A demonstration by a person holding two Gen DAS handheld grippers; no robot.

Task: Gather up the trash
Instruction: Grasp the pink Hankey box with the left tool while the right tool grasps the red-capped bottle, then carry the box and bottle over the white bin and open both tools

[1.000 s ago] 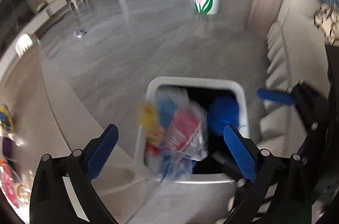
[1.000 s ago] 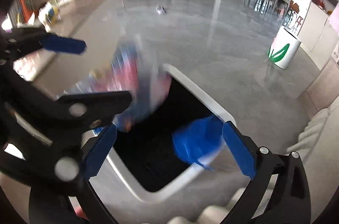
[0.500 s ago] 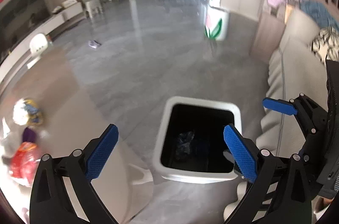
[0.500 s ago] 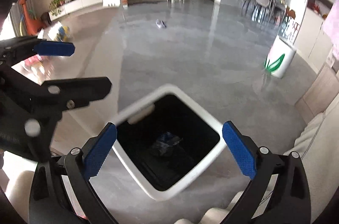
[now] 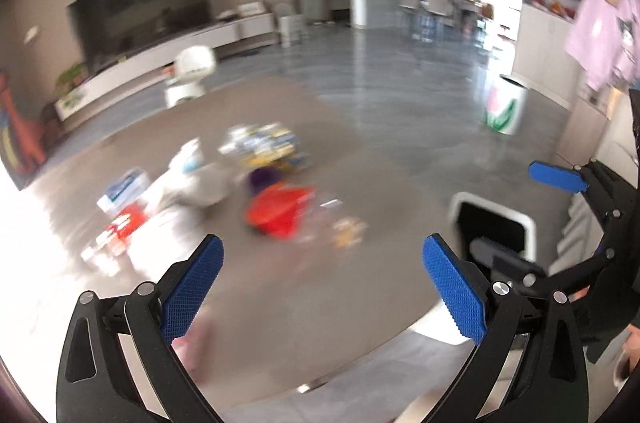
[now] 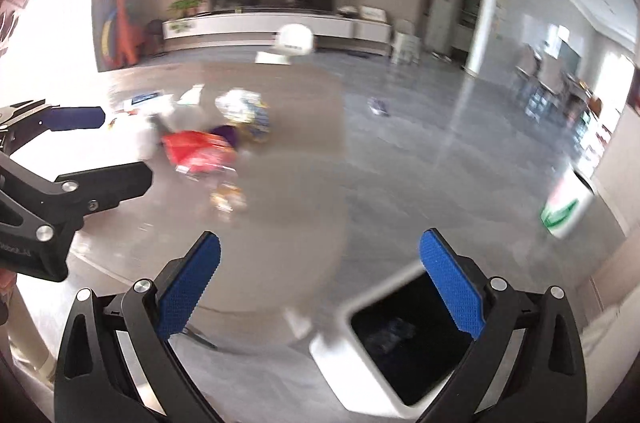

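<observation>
A blurred heap of trash lies on a round brown table (image 5: 360, 283): a red packet (image 5: 280, 209), a white bag (image 5: 200, 183), a blue and yellow wrapper (image 5: 264, 143) and a small yellow piece (image 5: 348, 229). The red packet also shows in the right wrist view (image 6: 196, 149). The white bin (image 6: 384, 343) with a black inside stands on the floor beside the table; it also shows in the left wrist view (image 5: 496, 223). My left gripper (image 5: 322, 287) is open and empty over the table. My right gripper (image 6: 320, 289) is open and empty above the bin's near side.
A white bin with a green leaf print (image 5: 504, 111) stands on the grey floor at the right. A small scrap (image 6: 378, 105) lies on the floor further off. A sofa edge (image 5: 576, 219) is at the right, a TV wall and low cabinet at the back.
The packets that hung over the bin have dropped in. Both grippers, open, have swung away from the bin towards the table with the trash heap.
</observation>
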